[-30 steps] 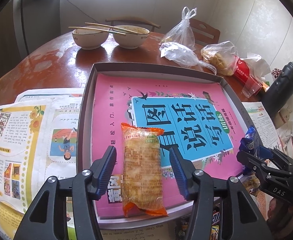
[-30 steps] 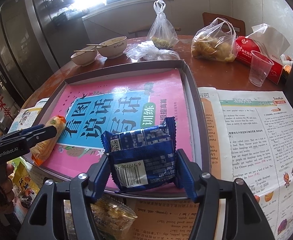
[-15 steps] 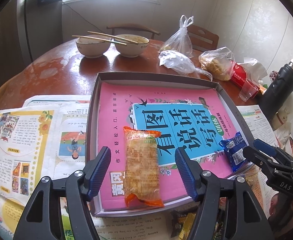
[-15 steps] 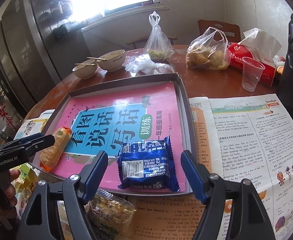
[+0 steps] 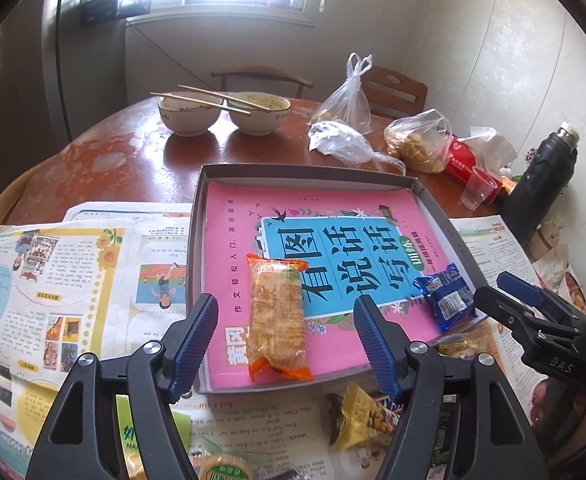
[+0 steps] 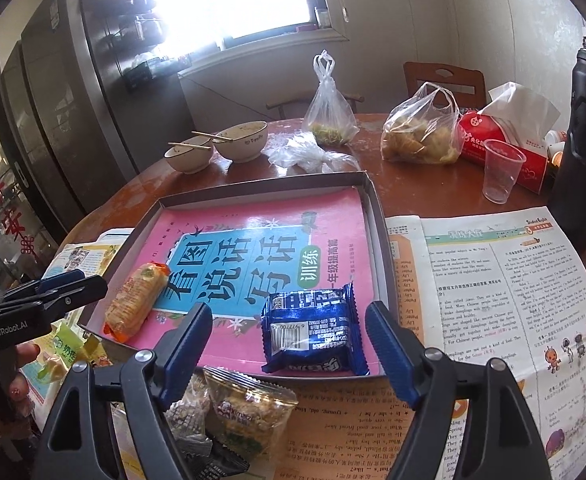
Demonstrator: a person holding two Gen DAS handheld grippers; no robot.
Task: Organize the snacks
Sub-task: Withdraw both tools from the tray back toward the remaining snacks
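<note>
Nearest to us, a loose heap of wrapped snacks [image 6: 233, 412] lies on the newspaper [image 6: 505, 312] at the table's near edge, right under both tools and not yet sorted. The yellow packet [image 5: 359, 412] sits just below the left gripper [image 5: 285, 340], while the clear peanut-type packet [image 6: 249, 404] lies below the right gripper [image 6: 289, 344], toward its left finger. By my reading, the next pick comes from this heap, and it means reaching down and back toward the holder, not forward.

Both grippers gape, jaws just been opening, nothing pinched. The orange packet [image 5: 278, 314] lies between the left fingers but clear of both pads, long axis running straight away from the tool, its near end at the tray's [image 5: 433, 204] front rim. The blue packet [image 6: 313, 330] rests flat between the right fingers, also untouched, its longer side across the jaws, in the tray's near right corner.

So two snacks are in the tray, lying on the pink book cover [image 5: 333, 216] that lines it, well apart from each other. Each hand is nearer its own side of the heap: right for the peanut packet, left for the yellow one.

Further off: bowls [image 5: 221, 114] with chopsticks, plastic bags [image 6: 421, 132], a clear cup [image 6: 503, 176], a dark flask [image 5: 541, 184].
</note>
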